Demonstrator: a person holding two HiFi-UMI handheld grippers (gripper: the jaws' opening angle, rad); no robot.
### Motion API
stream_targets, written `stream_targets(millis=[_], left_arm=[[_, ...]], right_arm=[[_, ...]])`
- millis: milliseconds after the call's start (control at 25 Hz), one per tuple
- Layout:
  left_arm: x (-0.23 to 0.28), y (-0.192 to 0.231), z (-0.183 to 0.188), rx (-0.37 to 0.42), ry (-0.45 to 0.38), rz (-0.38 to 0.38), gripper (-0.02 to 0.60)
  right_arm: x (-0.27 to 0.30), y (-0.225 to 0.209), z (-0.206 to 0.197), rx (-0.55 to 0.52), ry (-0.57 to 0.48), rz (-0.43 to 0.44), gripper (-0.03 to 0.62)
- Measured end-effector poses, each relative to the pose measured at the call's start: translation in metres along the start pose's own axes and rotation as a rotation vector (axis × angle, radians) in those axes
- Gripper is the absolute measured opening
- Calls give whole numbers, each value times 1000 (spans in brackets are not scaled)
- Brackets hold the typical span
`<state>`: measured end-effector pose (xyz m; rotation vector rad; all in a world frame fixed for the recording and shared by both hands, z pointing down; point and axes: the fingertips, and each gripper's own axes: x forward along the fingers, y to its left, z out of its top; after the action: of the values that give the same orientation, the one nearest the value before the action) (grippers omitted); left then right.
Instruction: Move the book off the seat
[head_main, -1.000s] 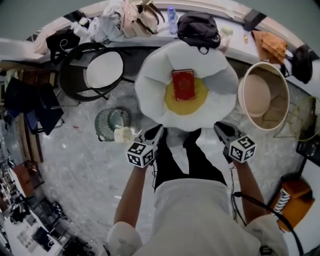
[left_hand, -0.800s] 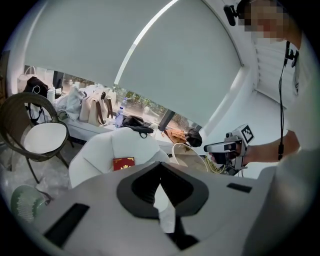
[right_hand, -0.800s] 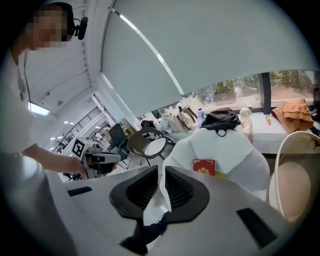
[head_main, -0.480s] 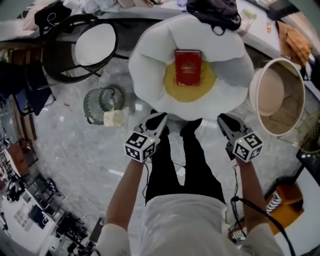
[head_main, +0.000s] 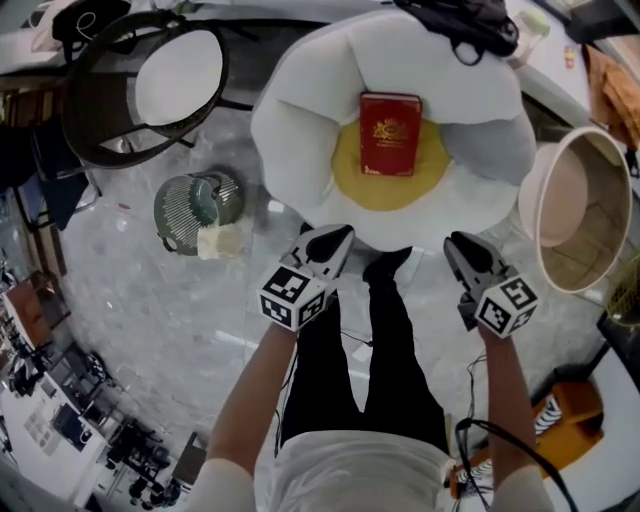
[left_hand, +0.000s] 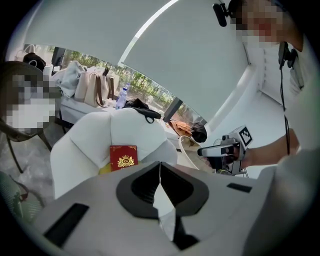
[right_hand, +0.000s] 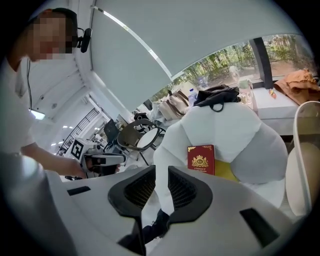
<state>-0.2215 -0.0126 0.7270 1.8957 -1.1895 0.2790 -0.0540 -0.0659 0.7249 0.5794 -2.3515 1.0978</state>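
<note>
Marble floor (head_main: 200, 300), egg-shaped seat (head_main: 300, 130): a red book (head_main: 389, 133) lies cover-up, long axis pointing away from the person; left tool (head_main: 343, 234) clenched empty, right tool (head_main: 456, 241) opening, empty.

over the grey marbled floor (head_main: 140, 310), a black-framed round chair (head_main: 180, 75) with a white pad stands far left, a green ribbed basket (head_main: 185, 212) nearer with a cream lump (head_main: 222, 241) touching it, and a pale round tub (head_main: 562, 190) off right.
</note>
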Motion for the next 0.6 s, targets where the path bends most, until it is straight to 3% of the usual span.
stream_targets(millis=[400, 600], left_arm=[[58, 56, -42, -29, 9, -14, 7], [85, 94, -64, -30, 30, -5, 51]], right_arm=[[65, -50, -33, 21, 29, 1, 107], [110, -75, -52, 10, 51, 0, 133]])
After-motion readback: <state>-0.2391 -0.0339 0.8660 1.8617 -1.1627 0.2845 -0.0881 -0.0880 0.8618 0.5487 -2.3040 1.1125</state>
